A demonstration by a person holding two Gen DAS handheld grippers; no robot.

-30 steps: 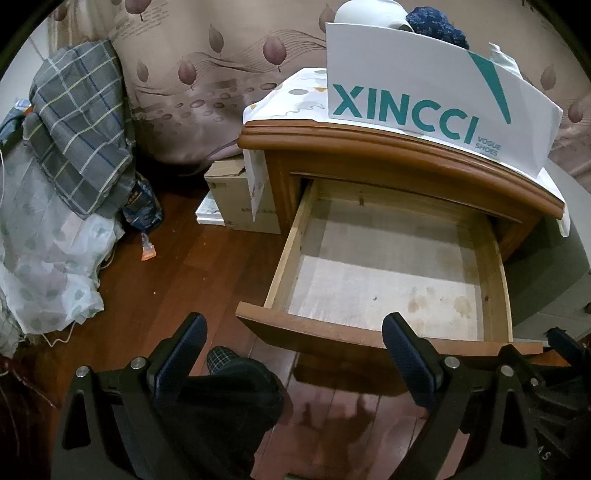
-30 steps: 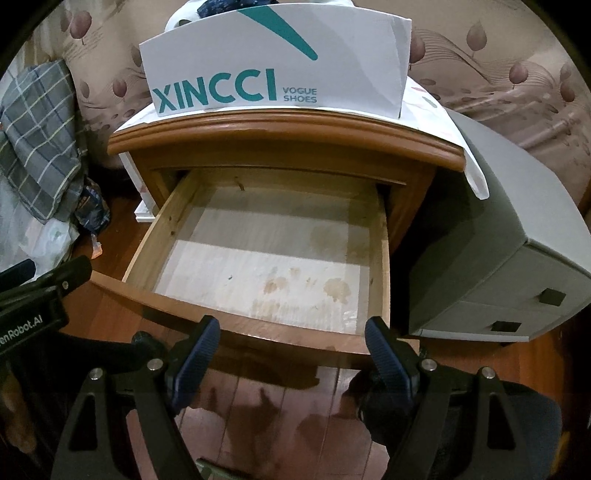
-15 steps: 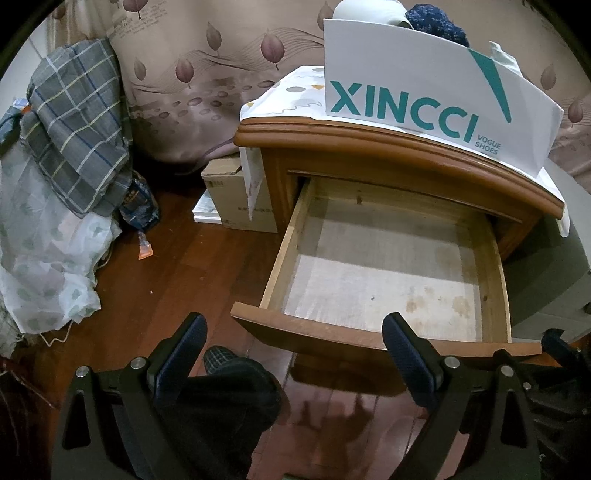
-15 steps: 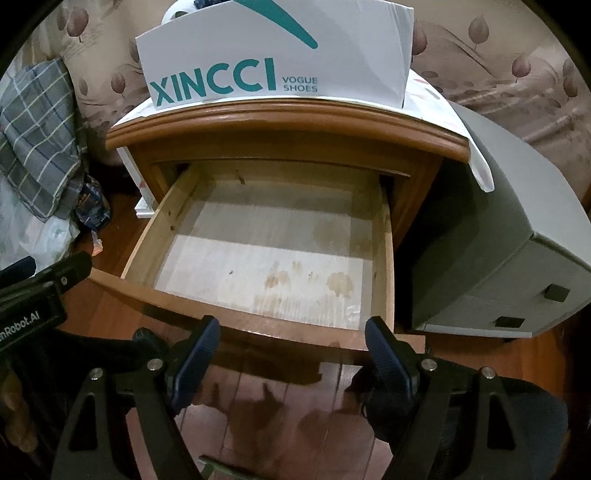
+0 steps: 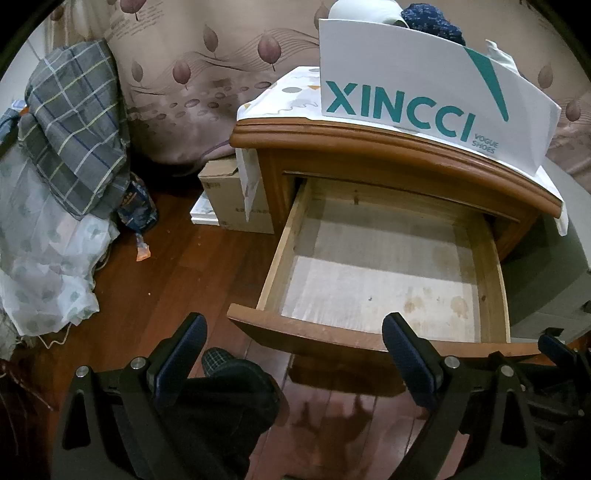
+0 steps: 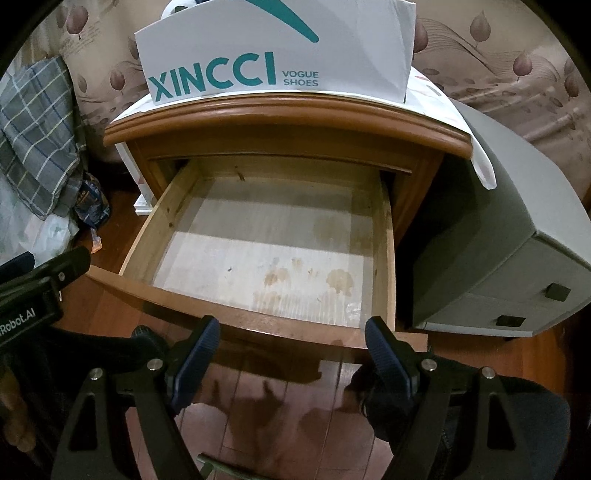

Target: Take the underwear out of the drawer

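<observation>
Underwear cannot be picked out with certainty in either view; your drawer (image 5: 388, 273) stands pulled out of the wooden nightstand (image 5: 369, 147) and its pale, stained bottom panel shows bare. Left wrist view: your left gripper (image 5: 293, 354) hangs in front of and above the drawer's curved front board, fingers spread wide, with only floor and the front board seen between them, nothing held. A white shoe box (image 5: 424, 96) lettered XINCCI sits on the nightstand top, and a dark blue bundle of cloth (image 5: 432, 22) shows above its rim beside something white; what that cloth is cannot be told. Left of the nightstand a cardboard box (image 5: 229, 192) stands on the wooden floor (image 5: 166, 266), with a grey plaid cloth (image 5: 77, 122) heaped over pale fabric further left. A dark shape with a checked patch lies below your left finger; it is too dark to name. Right wrist view: your right gripper (image 6: 291, 350) hangs likewise before the drawer (image 6: 269, 251) front, its fingers parted wide and clear of the wood, gripping nothing. The drawer bottom shows brown stains near the front right corner. The shoe box (image 6: 280, 55) sits centred above, and a grey cabinet (image 6: 509, 243) stands just beside the nightstand (image 6: 288, 122) on the right. Part of your left gripper's black frame enters at the left edge.
</observation>
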